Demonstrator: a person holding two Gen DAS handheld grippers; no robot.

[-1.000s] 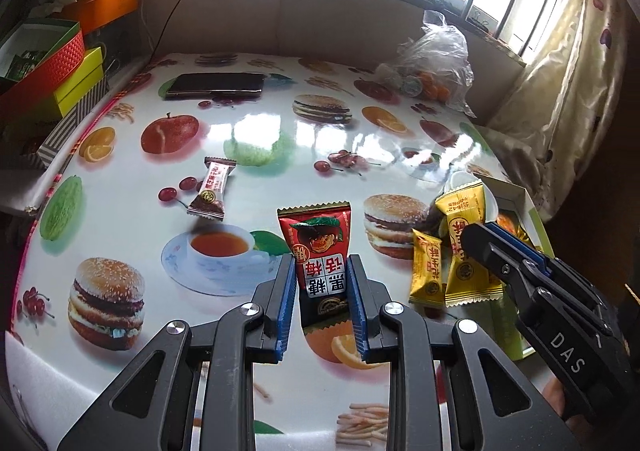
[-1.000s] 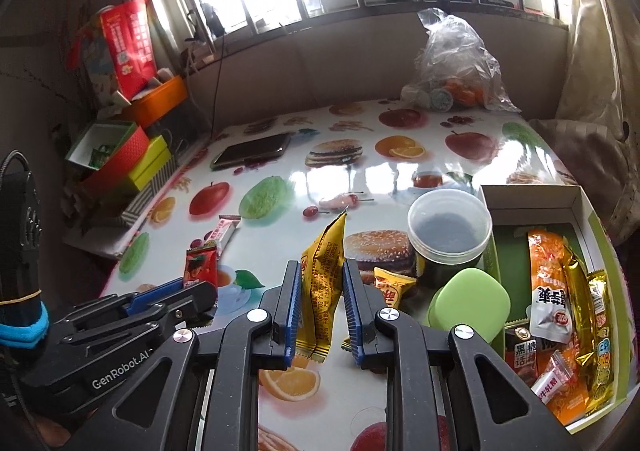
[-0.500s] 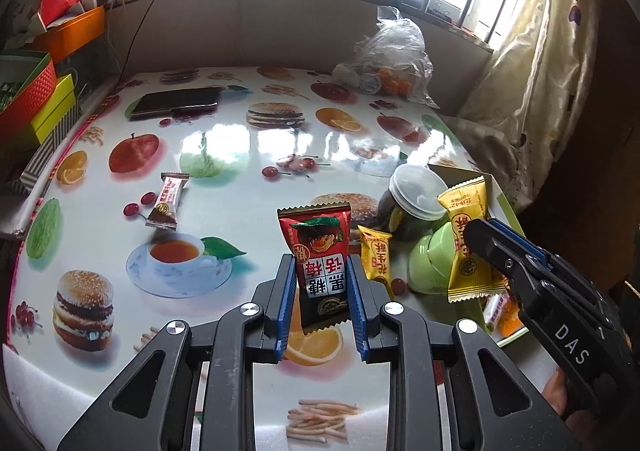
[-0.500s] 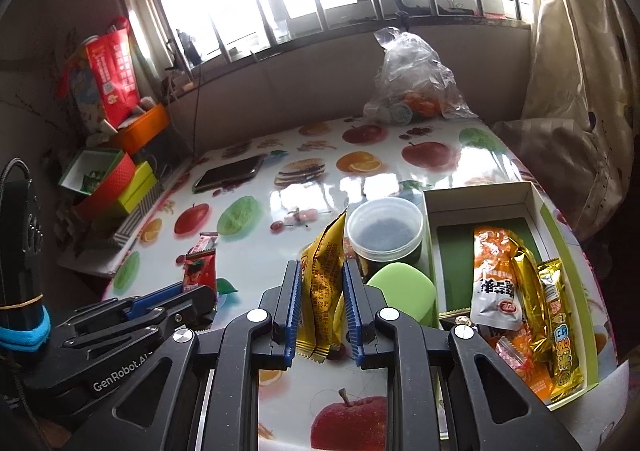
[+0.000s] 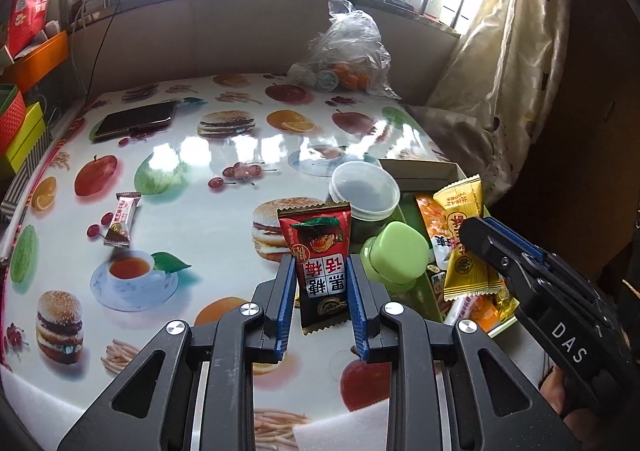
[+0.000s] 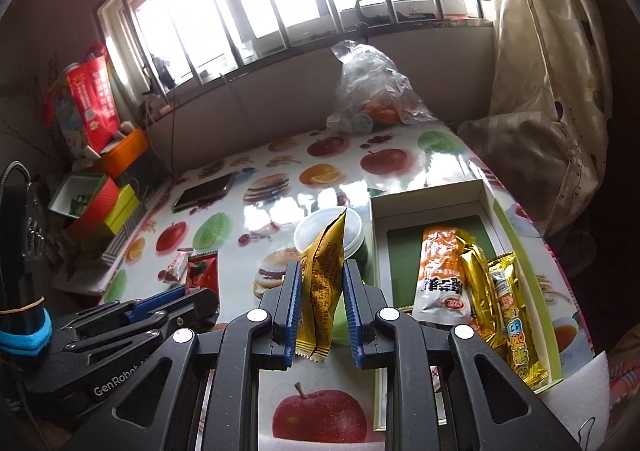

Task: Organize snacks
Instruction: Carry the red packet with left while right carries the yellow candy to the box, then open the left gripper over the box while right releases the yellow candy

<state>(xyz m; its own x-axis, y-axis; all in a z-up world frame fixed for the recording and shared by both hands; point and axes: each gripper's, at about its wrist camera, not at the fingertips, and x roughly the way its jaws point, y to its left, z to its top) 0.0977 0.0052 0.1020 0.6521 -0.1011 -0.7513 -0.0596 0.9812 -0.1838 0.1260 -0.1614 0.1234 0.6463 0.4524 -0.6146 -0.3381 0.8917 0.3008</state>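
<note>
From my right gripper (image 6: 320, 315) the open white cardboard box with the green floor (image 6: 436, 239) lies ahead and to the right, at the right edge of the fruit-printed tabletop (image 6: 248, 211), its long axis running away from me. The right hand looks nearer to it; my left gripper (image 5: 320, 305) hangs further toward the table's middle. Right jaws pinch a yellow foil snack packet (image 6: 322, 283), upright and edge-on. Left jaws pinch a red and black plum-candy packet (image 5: 320, 263), upright. A pale pink wrapped bar (image 5: 122, 219) is left lying near the tabletop's left edge.
</note>
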